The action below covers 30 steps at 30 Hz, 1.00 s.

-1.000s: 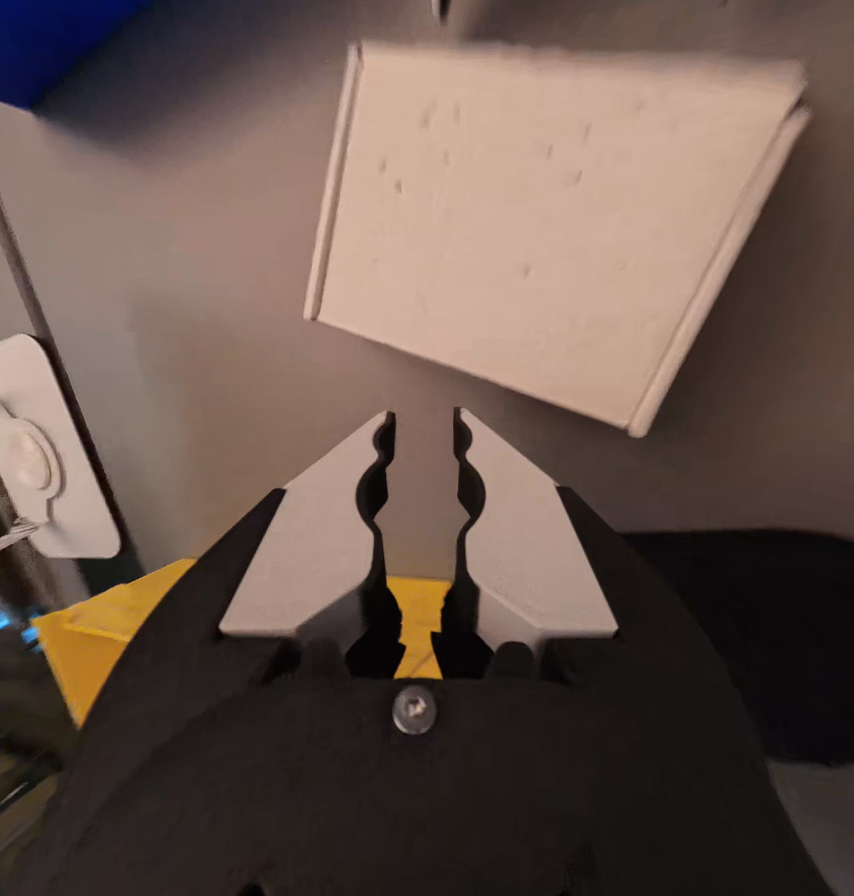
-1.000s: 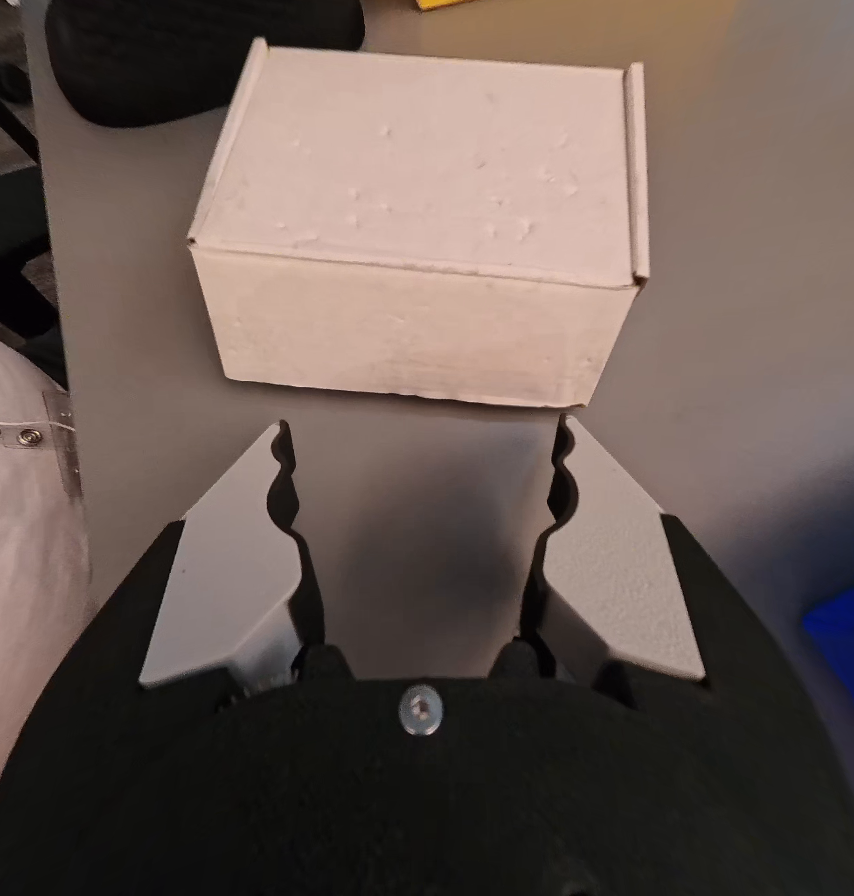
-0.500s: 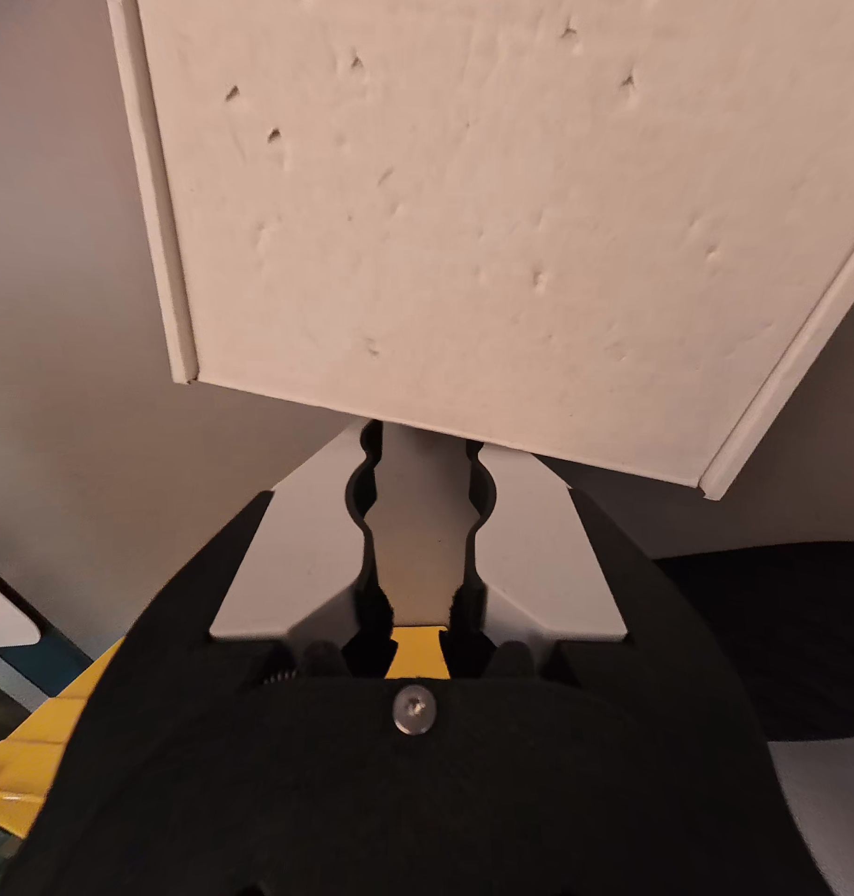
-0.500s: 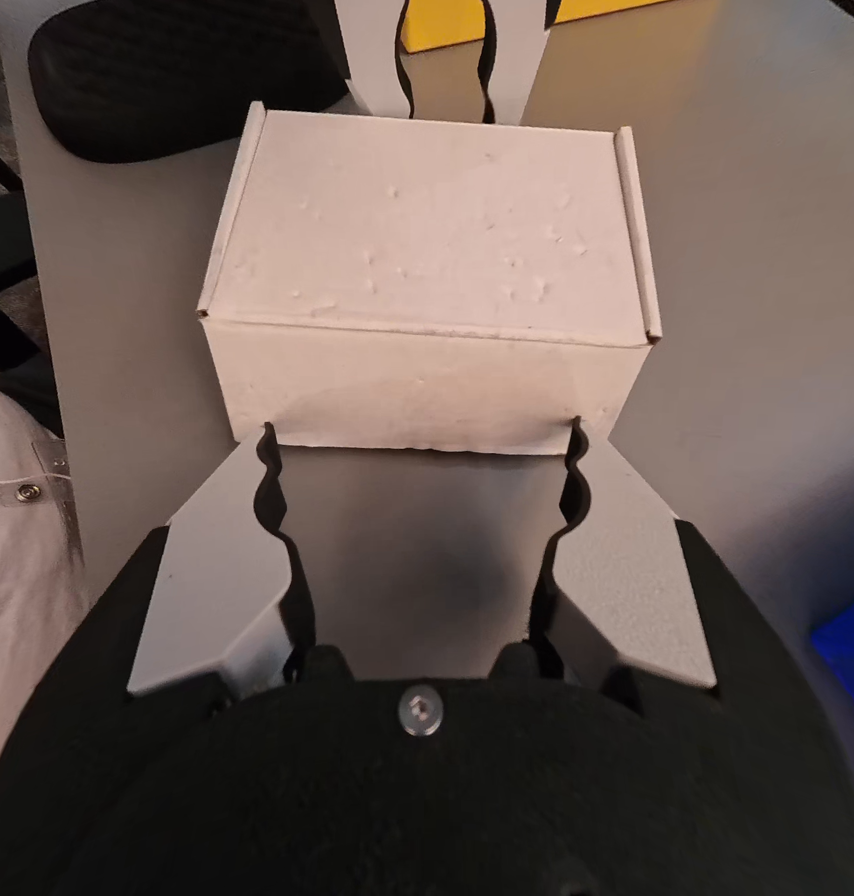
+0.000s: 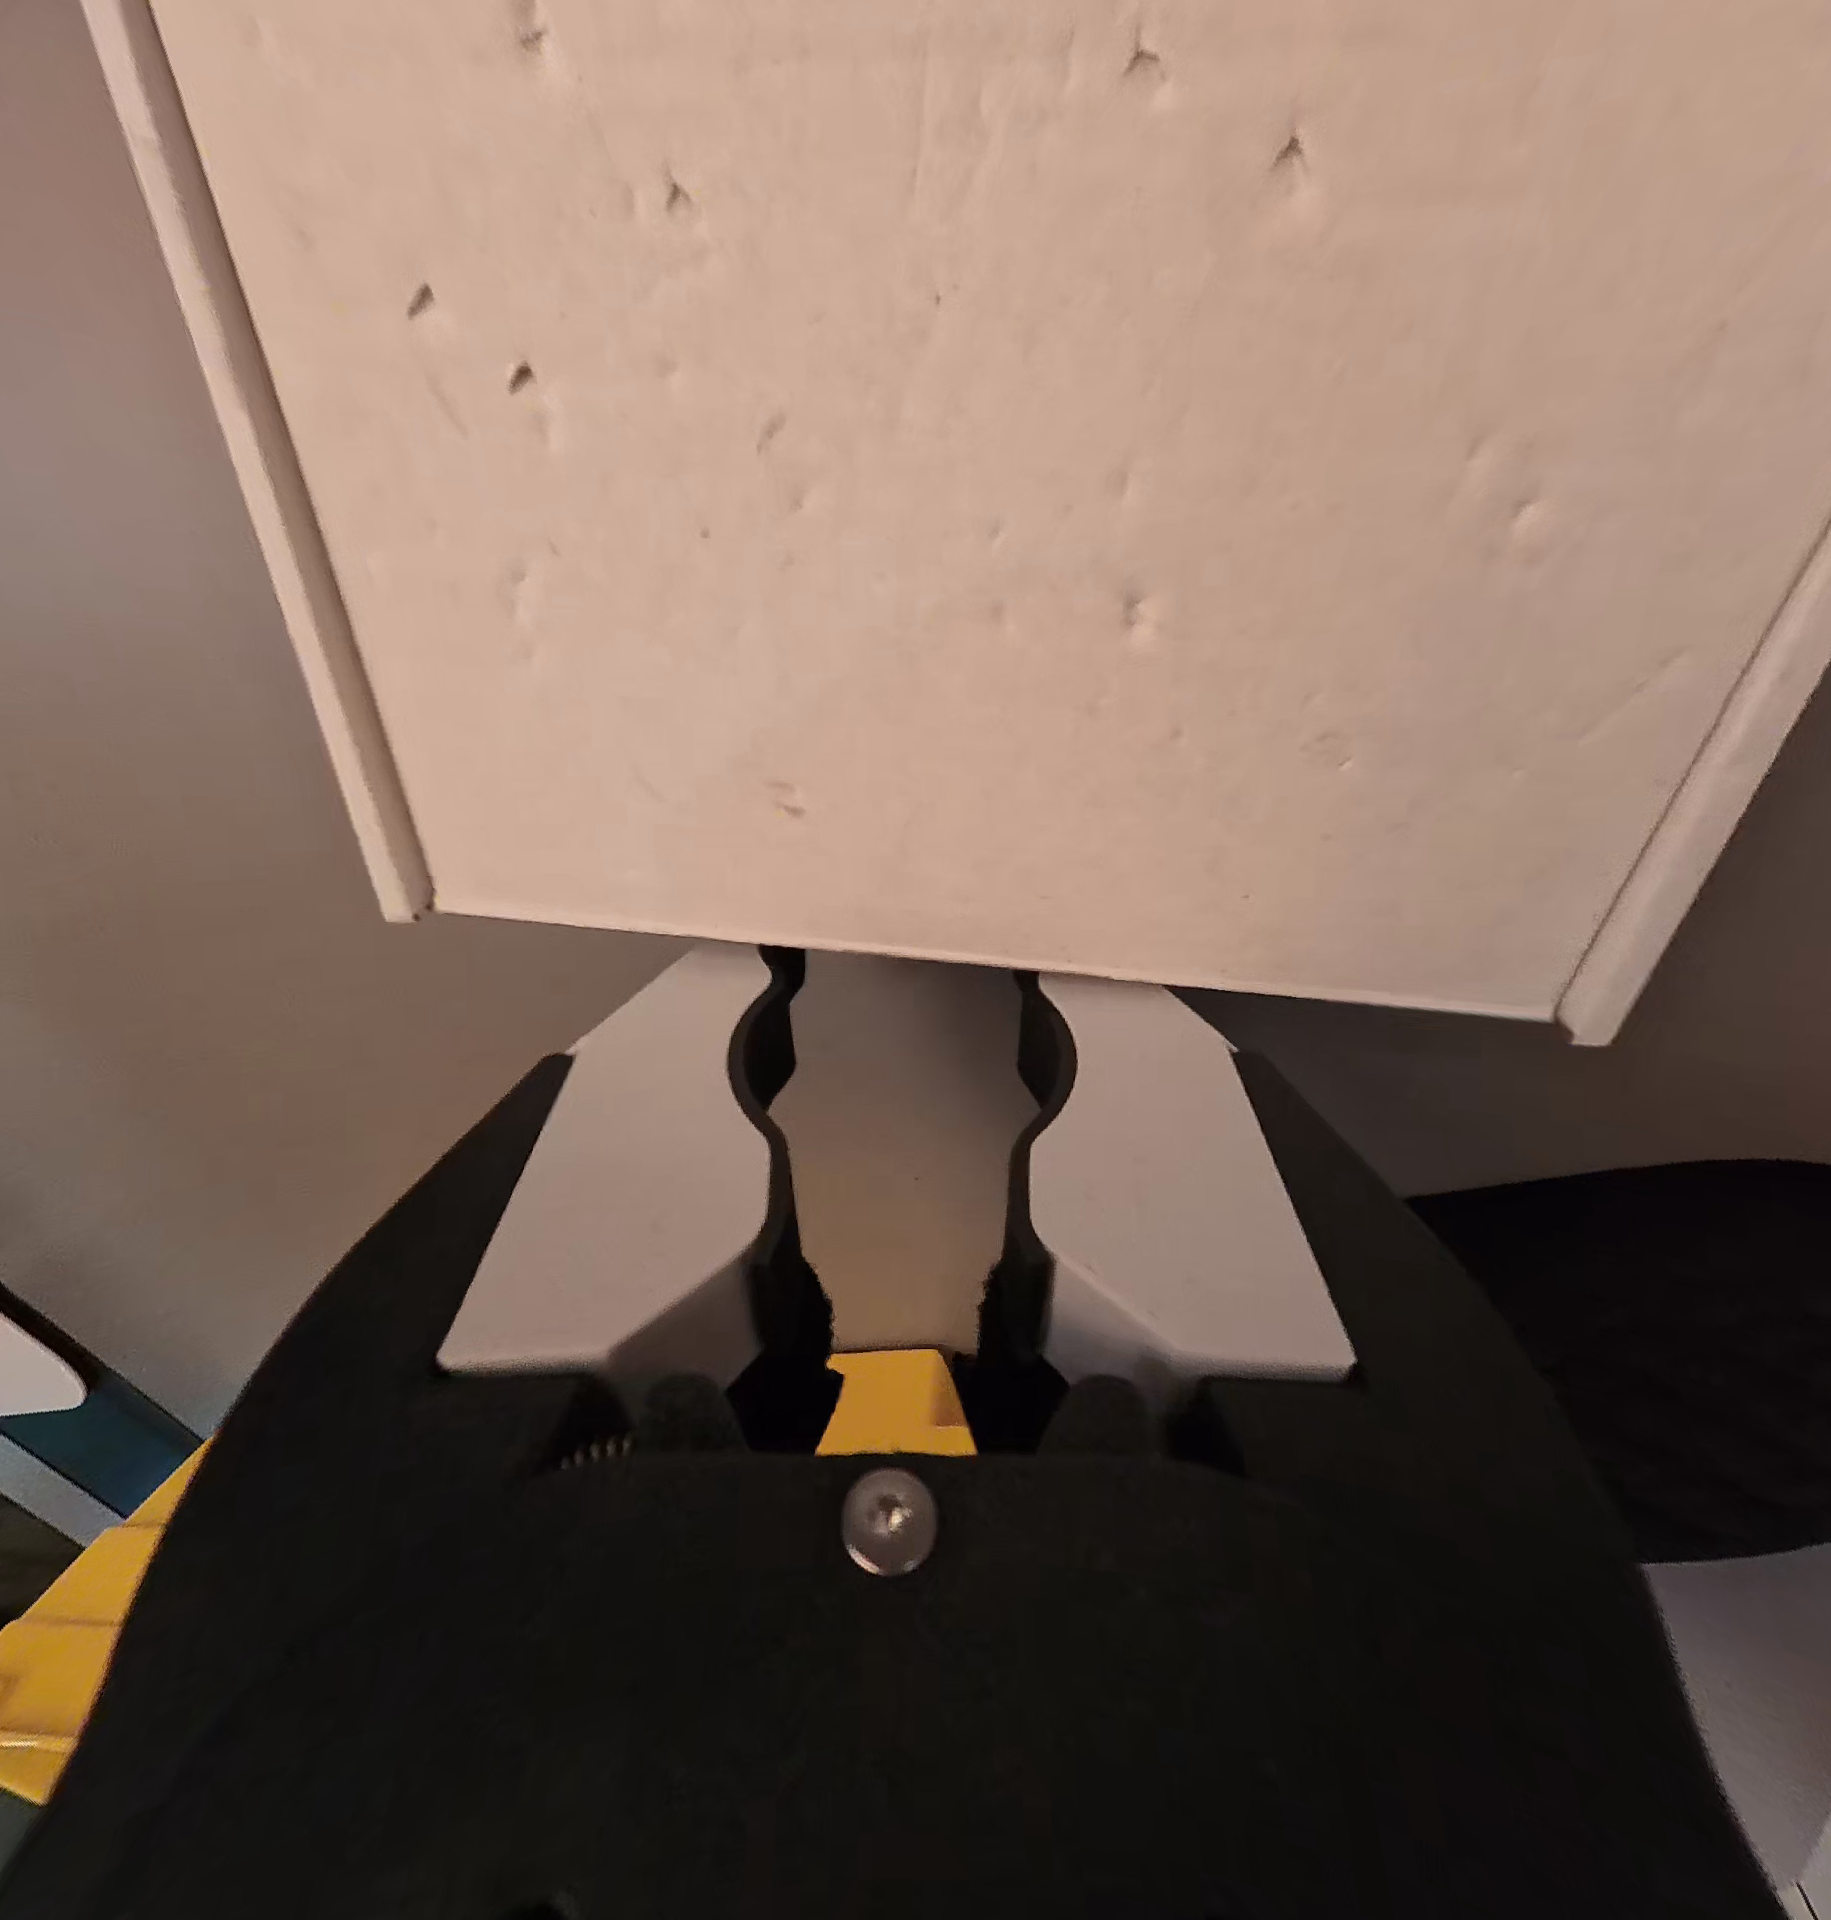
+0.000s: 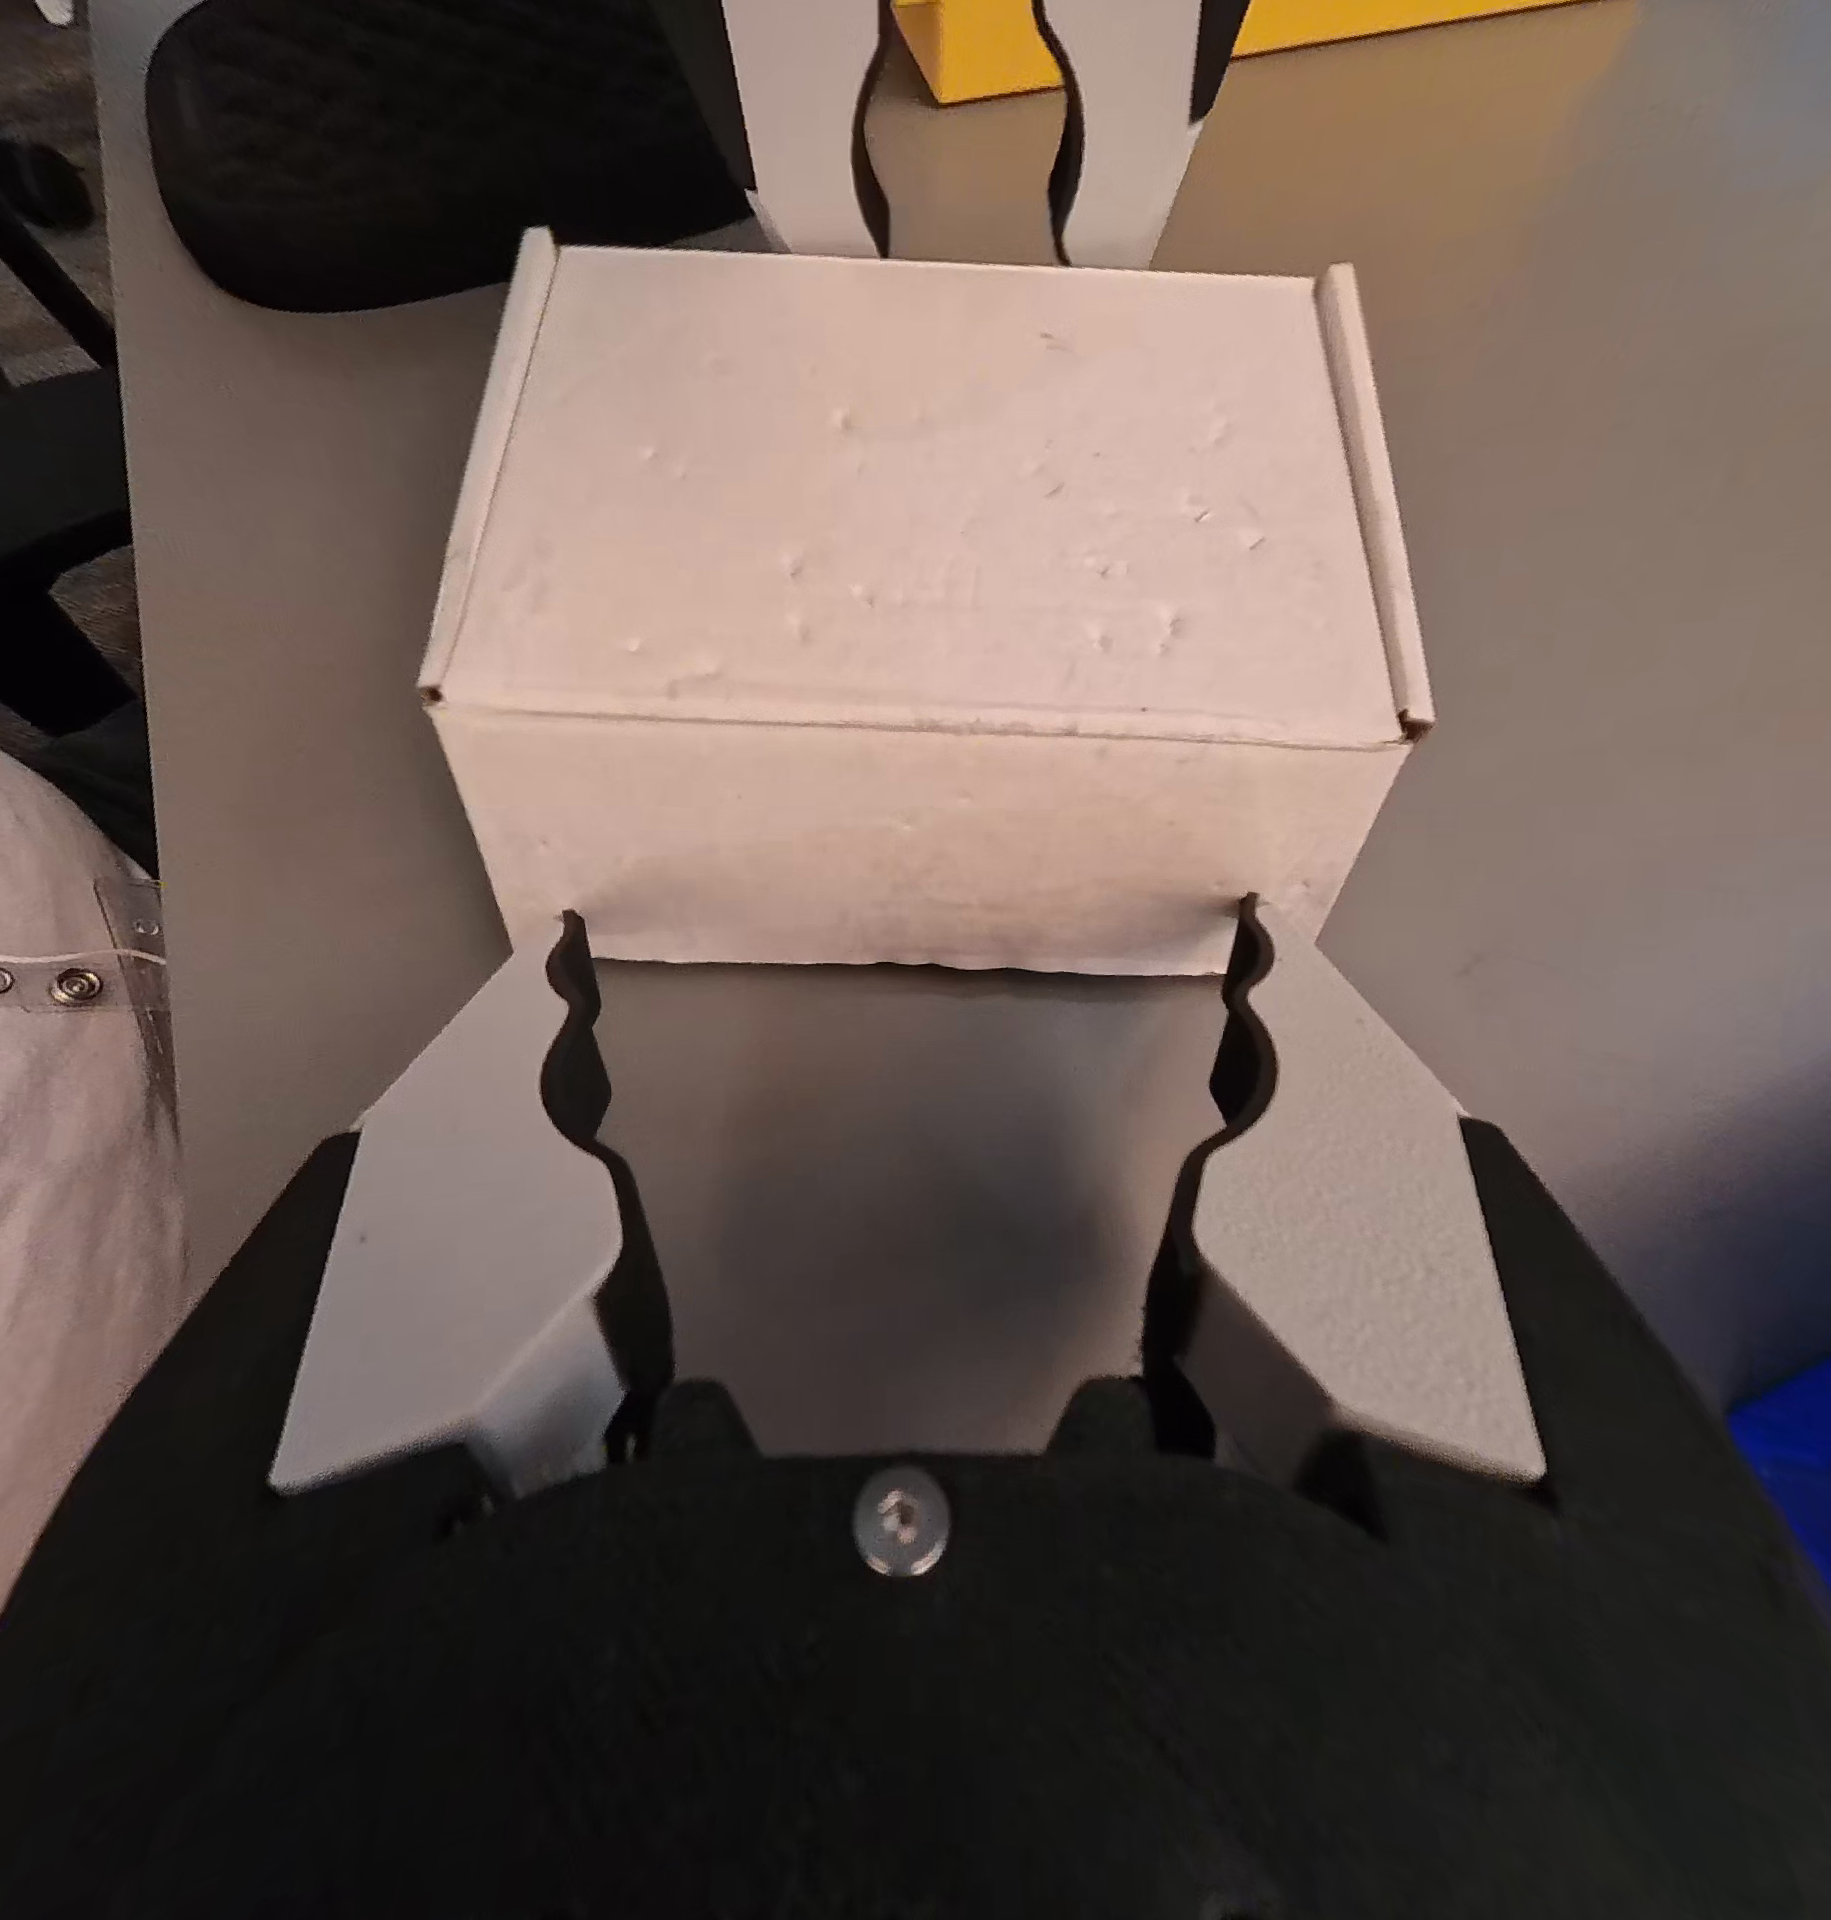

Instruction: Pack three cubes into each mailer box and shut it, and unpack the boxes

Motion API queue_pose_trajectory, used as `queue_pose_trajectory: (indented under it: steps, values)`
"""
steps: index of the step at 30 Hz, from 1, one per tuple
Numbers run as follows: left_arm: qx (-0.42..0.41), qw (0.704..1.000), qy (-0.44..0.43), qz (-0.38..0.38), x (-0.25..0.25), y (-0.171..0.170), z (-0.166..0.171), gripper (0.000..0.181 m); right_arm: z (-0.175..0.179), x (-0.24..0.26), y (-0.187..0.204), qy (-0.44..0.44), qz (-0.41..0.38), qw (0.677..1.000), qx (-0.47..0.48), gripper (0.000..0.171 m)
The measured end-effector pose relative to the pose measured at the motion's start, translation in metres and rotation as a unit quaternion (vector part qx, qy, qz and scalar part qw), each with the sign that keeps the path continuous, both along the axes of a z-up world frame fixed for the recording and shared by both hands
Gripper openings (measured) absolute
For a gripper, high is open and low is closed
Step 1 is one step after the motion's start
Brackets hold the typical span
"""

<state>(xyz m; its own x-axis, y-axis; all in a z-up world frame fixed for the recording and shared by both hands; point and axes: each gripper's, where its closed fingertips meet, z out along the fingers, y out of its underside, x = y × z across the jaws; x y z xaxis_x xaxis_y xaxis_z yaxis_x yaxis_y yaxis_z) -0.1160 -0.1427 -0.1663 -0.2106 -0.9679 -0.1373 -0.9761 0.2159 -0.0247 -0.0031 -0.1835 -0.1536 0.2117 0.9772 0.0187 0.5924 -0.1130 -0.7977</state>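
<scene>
White mailer box point(image 6: 921, 582) shut, lid flat and dimpled, sitting square on the grey desk point(image 6: 1576, 520), no cubes in sight. Right tongs point(image 6: 906, 935) spread wide, tips now right up against the near face at its bottom corners, where a second ago a clear strip of desk lay between. Left tongs point(image 5: 900, 961) set narrow, gripping nothing, tips tucked at the lid's opposite edge, having swung in from well off; seen from the right wrist view poking over the far rim point(image 6: 958, 135). So, box bracketed from both sides, near and far. Looks like the opening act of an unpack: one side bracing the body, the other likely to catch the lid edge and lift. Could equally be a final press to seat the flap, hard to call from here. Risk worth watching: light carton sliding on the smooth desk if one side pushes before the other holds. Further out, yellow box point(image 6: 994, 52) beyond, black chair point(image 6: 423, 156) far left, blue bin point(image 6: 1815, 1455) near right.
</scene>
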Motion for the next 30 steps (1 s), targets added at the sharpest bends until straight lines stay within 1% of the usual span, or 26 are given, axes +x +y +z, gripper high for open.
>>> queue_pose_trajectory:
  steps: [4,9,11,12,13,14,15,16,20,24,30]
  values:
    - [0.007,1.000,-0.001,0.000,0.001,0.001,0.000,0.043,-0.001,-0.002,0.001,0.008,0.012,1.000,0.002,0.120]
    - [0.010,1.000,0.002,-0.001,0.001,0.001,0.000,0.043,-0.002,-0.003,0.002,-0.001,0.018,1.000,0.005,0.120]
    - [0.006,1.000,-0.006,0.002,0.002,0.000,0.000,0.044,-0.003,0.000,0.002,-0.023,0.016,1.000,-0.003,0.122]
    - [0.002,1.000,-0.011,0.006,0.003,-0.001,-0.001,0.045,-0.007,0.003,0.002,-0.047,0.015,0.999,-0.013,0.134]
    - [-0.003,1.000,-0.015,0.008,0.006,-0.003,-0.001,0.043,-0.013,0.009,0.003,-0.079,0.012,0.997,-0.023,0.136]
    - [-0.003,1.000,-0.017,0.007,0.008,-0.004,-0.001,0.044,-0.018,0.014,0.005,-0.110,0.009,0.994,-0.026,0.136]
    - [0.000,1.000,-0.016,0.005,0.009,-0.004,-0.001,0.045,-0.021,0.017,0.007,-0.129,0.008,0.991,-0.025,0.136]
    - [0.003,1.000,-0.014,0.005,0.009,-0.003,-0.001,0.047,-0.020,0.015,0.007,-0.131,0.015,0.991,-0.027,0.136]
    - [0.004,1.000,-0.011,0.004,0.010,-0.003,-0.001,0.047,-0.020,0.015,0.007,-0.172,0.023,0.985,-0.026,0.131]
    - [-0.001,1.000,-0.017,0.005,0.012,-0.004,-0.001,0.047,-0.021,0.016,0.006,-0.222,0.025,0.974,-0.033,0.131]
    - [-0.006,0.999,-0.031,0.010,0.013,-0.004,-0.001,0.046,-0.023,0.011,0.006,-0.247,0.022,0.968,-0.037,0.131]
